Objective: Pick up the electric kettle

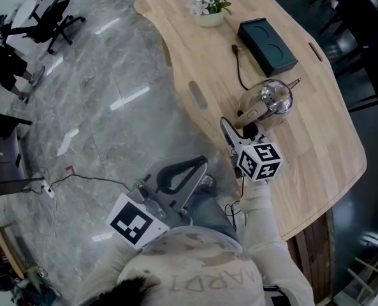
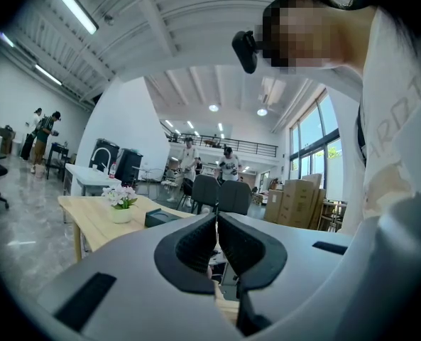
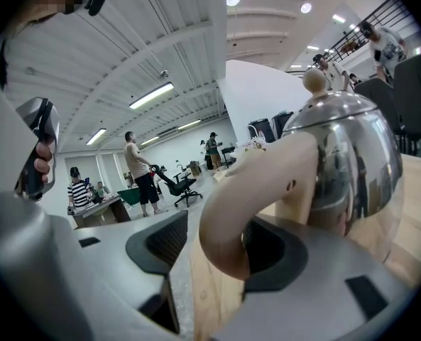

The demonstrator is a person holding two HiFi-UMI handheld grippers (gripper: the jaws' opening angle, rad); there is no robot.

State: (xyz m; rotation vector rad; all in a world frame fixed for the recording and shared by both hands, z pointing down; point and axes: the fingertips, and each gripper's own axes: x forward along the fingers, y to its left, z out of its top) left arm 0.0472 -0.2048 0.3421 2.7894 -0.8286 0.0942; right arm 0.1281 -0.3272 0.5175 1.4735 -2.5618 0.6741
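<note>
A shiny steel electric kettle (image 1: 275, 97) with a cream handle (image 1: 250, 112) stands on the wooden table (image 1: 316, 152), near its left edge. My right gripper (image 1: 241, 131) reaches it from the near side. In the right gripper view the kettle (image 3: 352, 155) fills the right half and its curved handle (image 3: 231, 204) lies between the jaws of the right gripper (image 3: 214, 251). The jaws stand open, with a gap on the left side. My left gripper (image 1: 200, 166) hangs over the floor, off the table's left edge. Seen in its own view, the left gripper (image 2: 216, 222) is shut on nothing.
A black cable (image 1: 239, 69) runs from the kettle toward a dark box (image 1: 267, 43). A white pot of flowers (image 1: 208, 5) stands at the table's far end. On the marble floor at left are an office chair (image 1: 55, 18) and a power strip (image 1: 48, 190).
</note>
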